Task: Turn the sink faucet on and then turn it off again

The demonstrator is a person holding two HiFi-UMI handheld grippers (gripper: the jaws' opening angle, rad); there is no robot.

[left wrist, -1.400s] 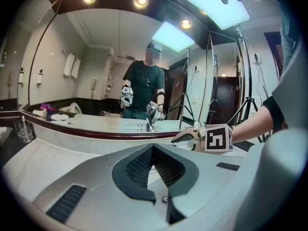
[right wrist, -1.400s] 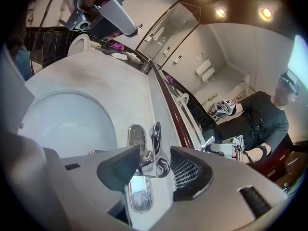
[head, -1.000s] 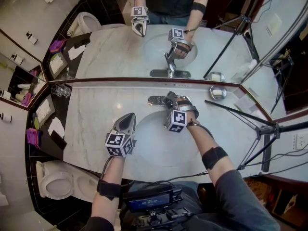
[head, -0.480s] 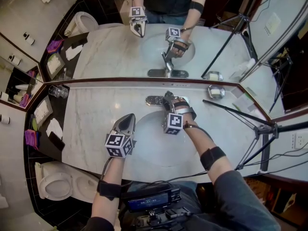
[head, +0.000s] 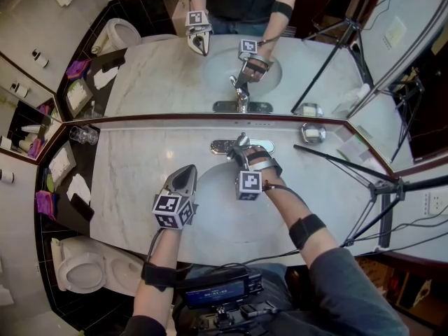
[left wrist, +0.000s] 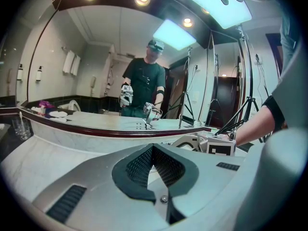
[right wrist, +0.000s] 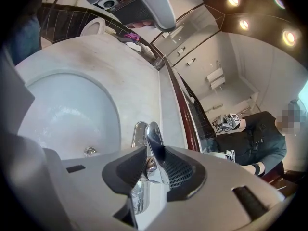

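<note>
A chrome faucet (head: 236, 145) stands at the back of the white oval sink basin (head: 213, 194) in a marble counter. My right gripper (head: 242, 152) is shut on the faucet's lever handle (right wrist: 154, 139), and the handle's flat chrome blade sits between the two black pads. The spout (right wrist: 137, 196) shows below the jaws, over the basin (right wrist: 62, 114). I cannot make out any running water. My left gripper (head: 187, 171) hovers over the counter just left of the basin, shut with nothing in it, and in its own view the left gripper (left wrist: 153, 154) points toward the mirror.
A wall mirror (head: 168, 75) runs along the back of the counter. Glass tumblers (head: 84, 134) stand at the back left and a small metal dish (head: 316, 133) at the back right. A tripod (head: 381, 187) leans in from the right. A toilet (head: 82, 268) is at the lower left.
My right gripper has rolled and shifted slightly left and toward me with the lever handle still in it. The handle now tilts more to the left. The left gripper has not moved.
</note>
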